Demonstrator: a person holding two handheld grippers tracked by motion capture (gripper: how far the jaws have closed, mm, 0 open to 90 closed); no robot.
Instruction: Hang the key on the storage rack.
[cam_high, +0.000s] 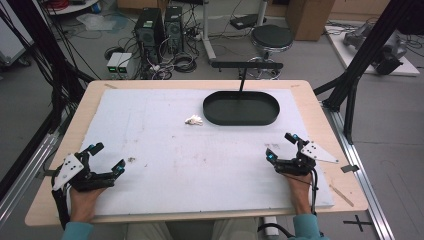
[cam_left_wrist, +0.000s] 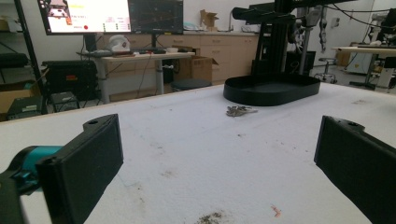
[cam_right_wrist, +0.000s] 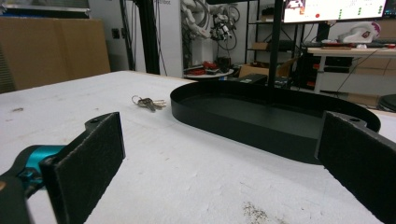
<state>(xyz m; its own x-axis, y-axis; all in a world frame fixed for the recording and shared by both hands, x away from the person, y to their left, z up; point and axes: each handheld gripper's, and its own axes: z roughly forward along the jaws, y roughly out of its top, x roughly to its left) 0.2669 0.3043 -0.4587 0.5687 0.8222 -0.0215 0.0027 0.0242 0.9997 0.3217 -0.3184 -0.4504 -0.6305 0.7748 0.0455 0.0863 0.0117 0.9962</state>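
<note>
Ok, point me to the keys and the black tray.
keys (cam_right_wrist: 148, 103), right gripper view, on the bunched key blades.
black tray (cam_high: 212, 116), high view, on its near-left rim.

No lettering can be read anywhere. The monitor (cam_left_wrist: 88, 15) at the upper left of the left gripper view carries coloured panels — too blurred to make out.

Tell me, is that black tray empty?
Empty: the black tray shows a bare floor, and the keys lie outside it on the white board.
</note>
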